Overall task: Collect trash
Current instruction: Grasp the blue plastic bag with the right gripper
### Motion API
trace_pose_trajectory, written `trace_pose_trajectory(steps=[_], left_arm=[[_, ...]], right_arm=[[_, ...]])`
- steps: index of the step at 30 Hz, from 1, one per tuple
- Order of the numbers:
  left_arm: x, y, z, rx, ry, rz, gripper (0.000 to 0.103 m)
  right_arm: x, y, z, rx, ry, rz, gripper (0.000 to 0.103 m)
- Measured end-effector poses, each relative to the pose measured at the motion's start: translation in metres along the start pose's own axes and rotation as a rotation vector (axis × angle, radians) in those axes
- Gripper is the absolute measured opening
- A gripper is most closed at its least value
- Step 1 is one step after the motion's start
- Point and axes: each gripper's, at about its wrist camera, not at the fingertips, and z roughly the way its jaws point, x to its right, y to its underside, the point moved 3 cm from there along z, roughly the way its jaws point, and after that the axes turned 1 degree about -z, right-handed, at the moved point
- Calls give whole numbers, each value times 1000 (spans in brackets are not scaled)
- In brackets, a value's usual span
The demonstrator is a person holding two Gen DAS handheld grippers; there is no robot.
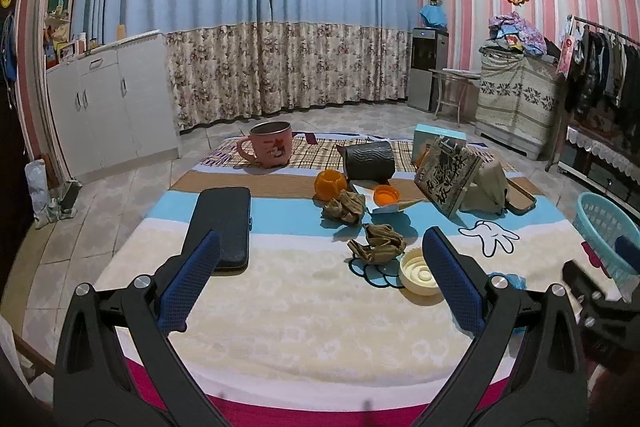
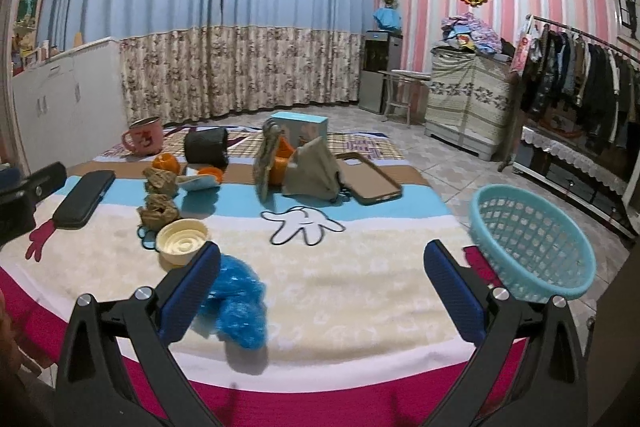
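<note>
On the blanket-covered table lie two crumpled brown paper wads [image 1: 380,243] [image 1: 346,207], a cream lid [image 1: 418,271], an orange cap [image 1: 386,195] on white paper, and a crumpled blue plastic wrapper [image 2: 236,301]. My left gripper [image 1: 320,267] is open and empty, hovering near the front edge, with the cream lid by its right finger. My right gripper [image 2: 322,281] is open and empty; the blue wrapper lies by its left finger. A light blue basket [image 2: 532,247] stands at the table's right edge. The wads [image 2: 158,213] and the lid [image 2: 182,239] also show in the right wrist view.
A black case [image 1: 224,227] lies at left. A pink mug [image 1: 270,145], dark cylinder [image 1: 370,159], orange cup [image 1: 330,185], teal box [image 1: 438,139], printed packet [image 1: 448,179], beige pouch [image 2: 314,167] and phone case [image 2: 372,183] sit further back. Cabinets, curtains and a clothes rack surround the table.
</note>
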Motion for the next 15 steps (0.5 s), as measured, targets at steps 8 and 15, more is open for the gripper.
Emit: trace_pose_trajectory(steps=[8, 15], left_arm=[[-4, -11, -1, 10, 12, -20, 98], [-12, -29, 3, 48, 59, 1, 98]], right_arm=[[-23, 8, 21, -68, -33, -19, 99], [-30, 15, 34, -107, -21, -22, 99]])
